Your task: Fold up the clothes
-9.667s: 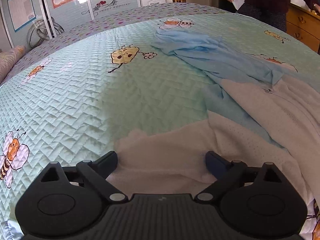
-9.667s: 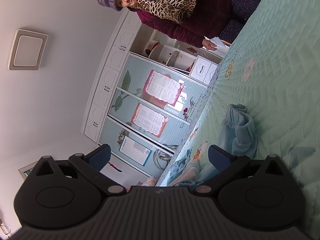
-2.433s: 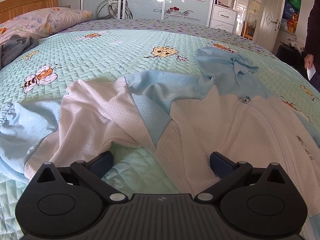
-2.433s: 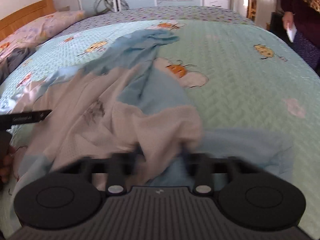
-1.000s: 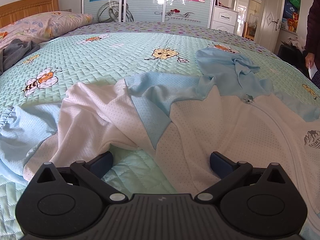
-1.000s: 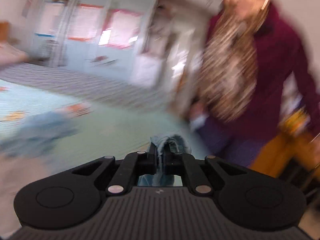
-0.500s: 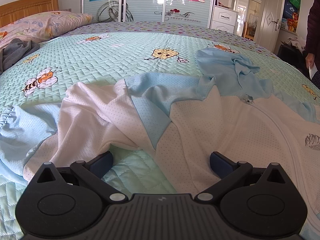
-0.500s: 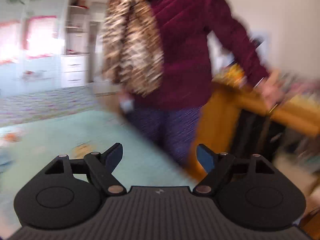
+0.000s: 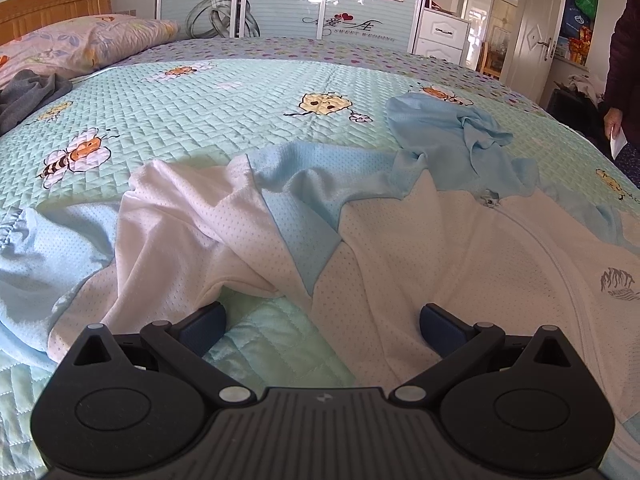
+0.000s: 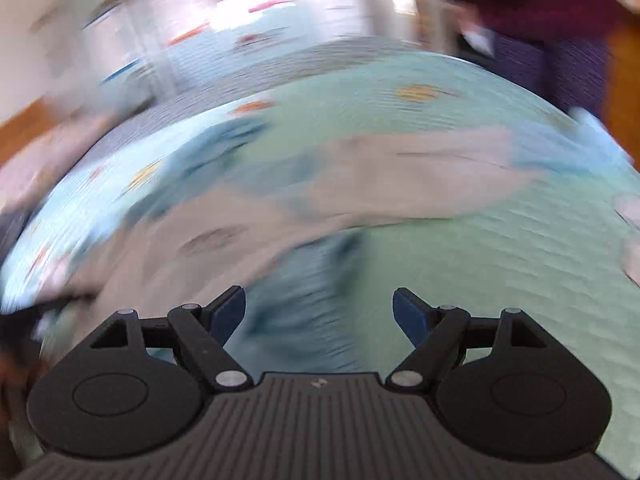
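Note:
A white and light-blue zip jacket [image 9: 420, 248] lies spread front-up on the green quilted bed [image 9: 240, 112], hood [image 9: 452, 128] toward the far side. Its left sleeve [image 9: 168, 220] lies crumpled at the left. My left gripper [image 9: 322, 322] is open, low over the jacket's lower hem, nothing between its fingers. In the blurred right wrist view the jacket [image 10: 400, 176] stretches across the bed. My right gripper [image 10: 318, 312] is open above a blue part of the jacket, holding nothing.
A pillow [image 9: 80, 44] and a grey cloth [image 9: 28, 96] lie at the bed's far left by a wooden headboard. Wardrobe doors [image 9: 280, 0] stand behind the bed. A person in a dark red top [image 9: 624, 60] stands at the right holding a paper.
The right gripper let go of the blue cloth it pinched, opened wide and swung down from facing the person to facing the bed. The jacket's right side settled flatter. The left gripper stayed still.

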`<state>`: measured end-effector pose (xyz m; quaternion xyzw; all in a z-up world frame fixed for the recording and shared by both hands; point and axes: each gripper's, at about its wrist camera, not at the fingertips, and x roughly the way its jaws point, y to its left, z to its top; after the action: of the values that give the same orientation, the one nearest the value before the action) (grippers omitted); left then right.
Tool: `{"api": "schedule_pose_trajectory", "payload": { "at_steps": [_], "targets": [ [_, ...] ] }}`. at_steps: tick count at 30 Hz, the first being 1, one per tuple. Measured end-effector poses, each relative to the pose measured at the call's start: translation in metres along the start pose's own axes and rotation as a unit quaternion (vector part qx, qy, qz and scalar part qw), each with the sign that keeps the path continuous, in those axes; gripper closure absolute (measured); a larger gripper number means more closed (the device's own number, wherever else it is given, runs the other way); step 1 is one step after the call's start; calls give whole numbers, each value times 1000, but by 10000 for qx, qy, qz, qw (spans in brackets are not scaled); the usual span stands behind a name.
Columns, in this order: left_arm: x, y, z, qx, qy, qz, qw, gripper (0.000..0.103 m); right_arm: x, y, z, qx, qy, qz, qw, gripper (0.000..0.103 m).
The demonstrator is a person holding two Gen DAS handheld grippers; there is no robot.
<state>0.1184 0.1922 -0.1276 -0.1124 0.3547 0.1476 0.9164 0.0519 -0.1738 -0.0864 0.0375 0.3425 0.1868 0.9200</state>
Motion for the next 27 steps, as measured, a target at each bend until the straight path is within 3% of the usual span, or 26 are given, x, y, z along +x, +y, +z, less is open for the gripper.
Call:
{"api": "schedule_pose_trajectory", "payload": {
  "at_steps": [2, 6, 10, 15, 18, 20, 22, 23, 24, 27],
  "targets": [
    [-2, 3, 3, -59, 62, -93, 9999, 0, -9, 31, -9, -886, 45, 300, 9956, 21],
    [-8, 15, 8, -421, 141, -370, 9983, 0, -29, 88, -41, -2173, 168, 533, 9745, 19],
    [-18, 24, 10, -623, 68, -494, 9968, 1, -30, 124, -57, -2684, 326, 873, 9588, 12],
    [-33, 32, 11, -468, -228, -338, 9981, 1, -11, 155, -77, -3141, 465, 605, 9463, 12],
    [-38, 40, 13, -529, -330, -238, 9978, 1, -3, 162, -77, -3375, 131, 300, 9408, 14],
    [-40, 47, 15, -652, -346, -237, 9970, 1, 7, 161, -69, -3377, 88, 181, 9410, 28],
    [-40, 53, 16, -739, -321, -231, 9965, 1, 17, 159, -58, -3301, 170, 167, 9436, 77],
    [-40, 55, 17, -751, -307, -233, 9964, 1, 20, 159, -53, -3261, 243, 217, 9448, 88],
    [-40, 57, 18, -757, -301, -233, 9964, 1, 21, 158, -45, -3208, 292, 276, 9463, 95],
    [-40, 65, 20, -841, -334, -197, 9957, 1, 11, 151, 1, -2458, 223, 807, 9657, 96]
  ]
}}
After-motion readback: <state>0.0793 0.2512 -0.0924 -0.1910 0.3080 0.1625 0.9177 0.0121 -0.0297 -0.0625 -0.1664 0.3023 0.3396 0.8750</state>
